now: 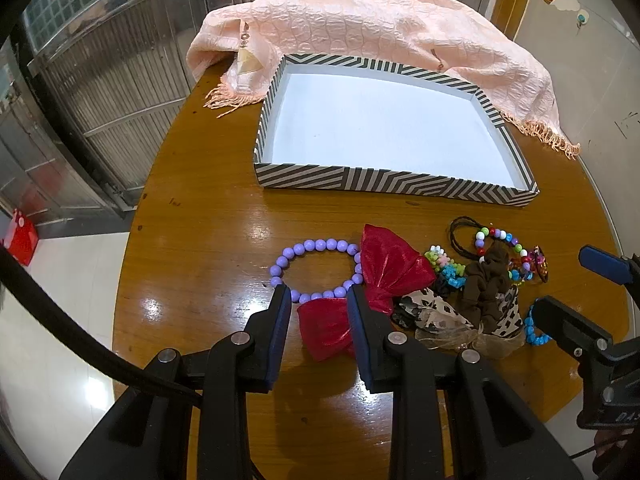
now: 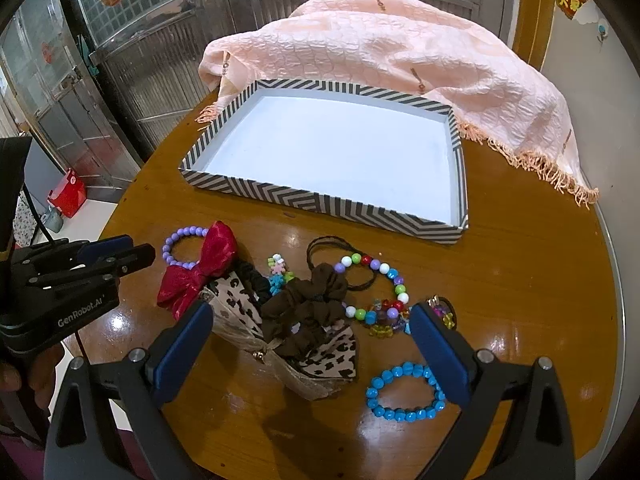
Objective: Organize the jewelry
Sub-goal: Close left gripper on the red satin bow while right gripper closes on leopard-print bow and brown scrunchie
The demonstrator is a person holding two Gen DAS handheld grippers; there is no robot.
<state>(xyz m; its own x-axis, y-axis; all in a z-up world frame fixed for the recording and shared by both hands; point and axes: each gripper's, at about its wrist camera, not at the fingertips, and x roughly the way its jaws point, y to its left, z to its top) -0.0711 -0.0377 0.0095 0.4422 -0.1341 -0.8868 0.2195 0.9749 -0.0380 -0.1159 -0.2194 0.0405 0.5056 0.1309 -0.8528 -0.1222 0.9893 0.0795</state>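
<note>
We hover both grippers, left (image 1: 318,300) and right (image 2: 310,322), fingers spread and empty, over jewelry (image 2: 280,300) heaped on the counter (image 1: 200,240); beyond them the tray (image 1: 376,182) holds nothing, sorting unstarted.

The left gripper (image 1: 319,294) points forward, its jaws moderately parted and holding nothing. The right gripper (image 2: 311,316) beside it spreads its jaws wide, likewise holding nothing.
</note>
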